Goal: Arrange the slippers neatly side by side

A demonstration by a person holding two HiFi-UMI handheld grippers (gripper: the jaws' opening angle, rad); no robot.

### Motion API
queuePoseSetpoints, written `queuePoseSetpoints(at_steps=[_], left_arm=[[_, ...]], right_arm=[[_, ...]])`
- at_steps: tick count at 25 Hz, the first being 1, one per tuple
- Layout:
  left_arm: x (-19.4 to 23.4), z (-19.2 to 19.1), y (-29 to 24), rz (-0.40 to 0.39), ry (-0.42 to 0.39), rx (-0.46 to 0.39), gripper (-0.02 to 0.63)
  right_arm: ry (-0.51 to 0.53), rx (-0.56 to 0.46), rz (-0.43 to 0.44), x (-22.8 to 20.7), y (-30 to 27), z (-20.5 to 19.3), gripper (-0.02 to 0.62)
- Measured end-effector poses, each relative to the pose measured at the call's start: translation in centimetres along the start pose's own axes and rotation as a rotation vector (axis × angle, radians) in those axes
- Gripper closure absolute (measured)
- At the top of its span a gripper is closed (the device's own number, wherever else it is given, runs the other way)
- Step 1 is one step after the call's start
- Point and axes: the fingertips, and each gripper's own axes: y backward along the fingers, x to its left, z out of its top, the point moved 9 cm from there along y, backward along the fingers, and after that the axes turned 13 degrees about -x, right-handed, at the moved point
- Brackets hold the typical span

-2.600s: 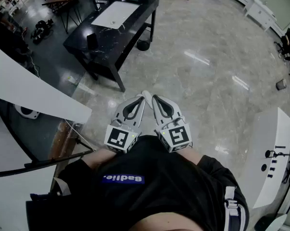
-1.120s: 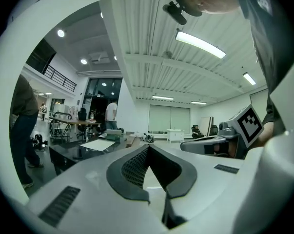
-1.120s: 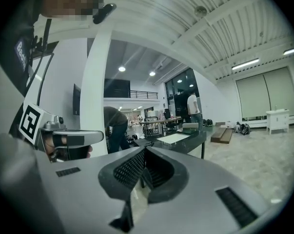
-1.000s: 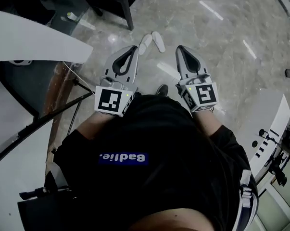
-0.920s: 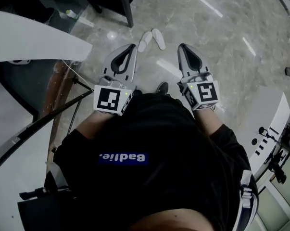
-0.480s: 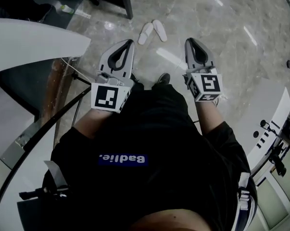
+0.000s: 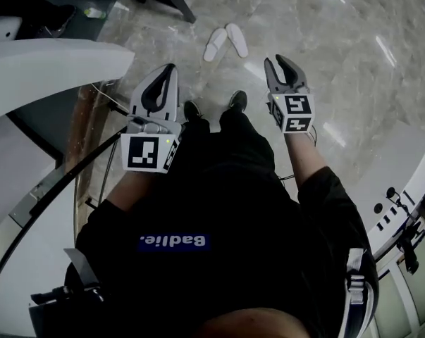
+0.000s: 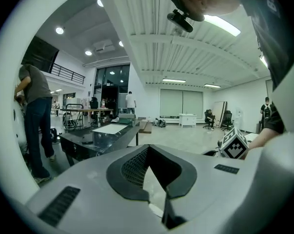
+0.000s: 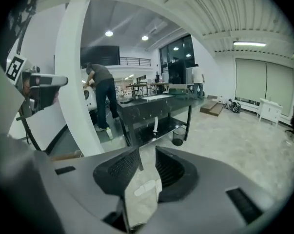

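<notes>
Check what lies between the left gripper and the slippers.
Only bare marble floor; the head view shows nothing between the left gripper and the slippers.

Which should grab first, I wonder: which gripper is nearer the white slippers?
Right, likely. The right gripper, its jaws just opening with nothing between them, hangs low, right of the slippers. The left gripper sits higher, back and left of them.

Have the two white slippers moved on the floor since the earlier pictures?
No. The slippers lie in the same V just right of the black table leg, as before.
</notes>
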Motion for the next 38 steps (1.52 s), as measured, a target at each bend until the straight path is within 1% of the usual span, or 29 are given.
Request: queuePoseSetpoints(at_steps=[4,7,11,14,18,20,23,26,27,28,31,33,36,38], left_arm=[[-1.2,-1.7,-1.7,0.065,-0.019,0.037,0.620],[-1.3,-3.4,-2.3,0.102,-0.020,0.060,0.620],[-0.3,-6.3,-1.9,0.121,-0.019,0.081,0.620],[1.0,-9.3,-2.0,0.136,0.032,0.092,0.620],[3.4,-15.0,-2.1,0.146,0.090,0.110,0.620],[4.3,-18.0,-2.1,0.135,0.103,0.116,0.620],[5.5,-22.3,-2.2,0.119,0.109,0.118,0.620],[6.5,-26.6,-2.6,0.122,0.124,0.107,0.620],[6.8,-28.0,-2.7,0.124,0.130,0.099,0.620],[7.0,-29.5,-2.8,0.124,0.134,0.090,0.620],[7.1,-34.4,-3.1,0.116,0.151,0.075,0.620],[6.9,-37.7,-3.4,0.099,0.170,0.071,0.620],[6.8,-42.2,-3.9,0.053,0.188,0.054,0.620],[7.0,-44.9,-4.0,0.037,0.184,0.031,0.620]], right_arm=[[0.017,0.087,0.045,-3.8,-2.6,-4.3,0.498],[0.019,0.163,0.063,-5.8,-5.0,-7.6,0.468],[0.022,0.244,0.050,-6.9,-8.4,-12.1,0.466],[0.031,0.293,0.033,-6.5,-11.2,-15.7,0.466],[0.014,0.349,0.001,-5.1,-15.7,-21.7,0.466],[0.017,0.365,-0.014,-4.4,-17.7,-24.6,0.466],[0.048,0.375,-0.016,-3.9,-20.9,-28.6,0.466],[0.077,0.399,0.002,-4.5,-24.1,-32.6,0.466],[0.079,0.411,0.008,-4.8,-25.2,-34.0,0.461],[0.080,0.424,0.014,-5.1,-26.3,-35.5,0.435],[0.101,0.456,0.031,-6.3,-29.7,-39.9,0.433],[0.131,0.472,0.055,-7.0,-32.0,-42.7,0.433],[0.164,0.497,0.106,-7.8,-35.7,-46.9,0.433],[0.162,0.526,0.144,-8.1,-38.0,-49.7,0.386]])
